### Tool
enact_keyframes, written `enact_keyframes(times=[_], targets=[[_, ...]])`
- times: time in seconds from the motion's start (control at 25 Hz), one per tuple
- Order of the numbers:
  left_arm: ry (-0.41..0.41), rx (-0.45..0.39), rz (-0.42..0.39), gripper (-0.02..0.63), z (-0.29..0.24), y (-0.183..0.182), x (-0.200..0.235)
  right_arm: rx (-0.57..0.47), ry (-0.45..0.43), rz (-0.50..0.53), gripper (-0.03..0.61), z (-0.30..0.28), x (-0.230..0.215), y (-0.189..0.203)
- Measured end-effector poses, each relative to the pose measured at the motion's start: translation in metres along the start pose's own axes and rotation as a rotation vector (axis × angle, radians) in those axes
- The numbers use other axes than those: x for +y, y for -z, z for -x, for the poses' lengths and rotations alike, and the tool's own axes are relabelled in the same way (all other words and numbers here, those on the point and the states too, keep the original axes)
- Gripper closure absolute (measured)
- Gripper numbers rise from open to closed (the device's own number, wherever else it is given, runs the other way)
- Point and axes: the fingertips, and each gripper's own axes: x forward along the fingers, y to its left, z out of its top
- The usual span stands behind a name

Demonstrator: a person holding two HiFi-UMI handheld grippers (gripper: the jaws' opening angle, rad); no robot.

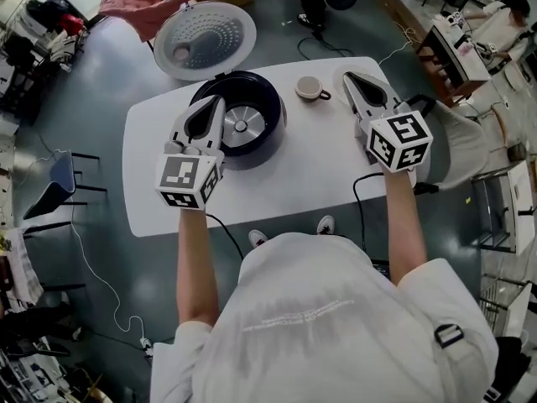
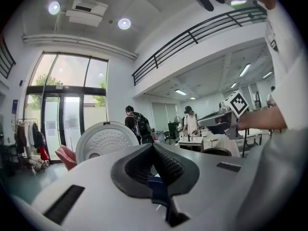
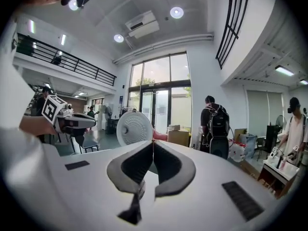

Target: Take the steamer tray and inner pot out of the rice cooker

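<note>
The dark round rice cooker stood open on the white counter, silvery inside; left claw and right claw were closed, empty.

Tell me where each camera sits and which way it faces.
Head view: on the head, facing down at the rice cooker; left gripper, right gripper and forearms show.
Left gripper view: on that gripper, facing level along its shut jaws; right gripper shows.
Right gripper view: likewise; left gripper shows.
All share the cooker's lid.
</note>
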Motion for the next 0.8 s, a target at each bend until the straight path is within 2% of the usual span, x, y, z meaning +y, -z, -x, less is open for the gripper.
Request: enact_keyframes(times=[0.36, 0.8], targets=[[-0.081, -0.003, -0.018, 0.598, 0.034, -0.012, 0.041, -0.04, -0.153, 0.094, 0.551, -0.041, 0.077, -0.031], [-0.104, -0.042, -0.029, 0.598, 0.041, -0.035, 0.046, -0.074, -0.221, 0.142, 0.552, -0.049, 0.104, -0.051]])
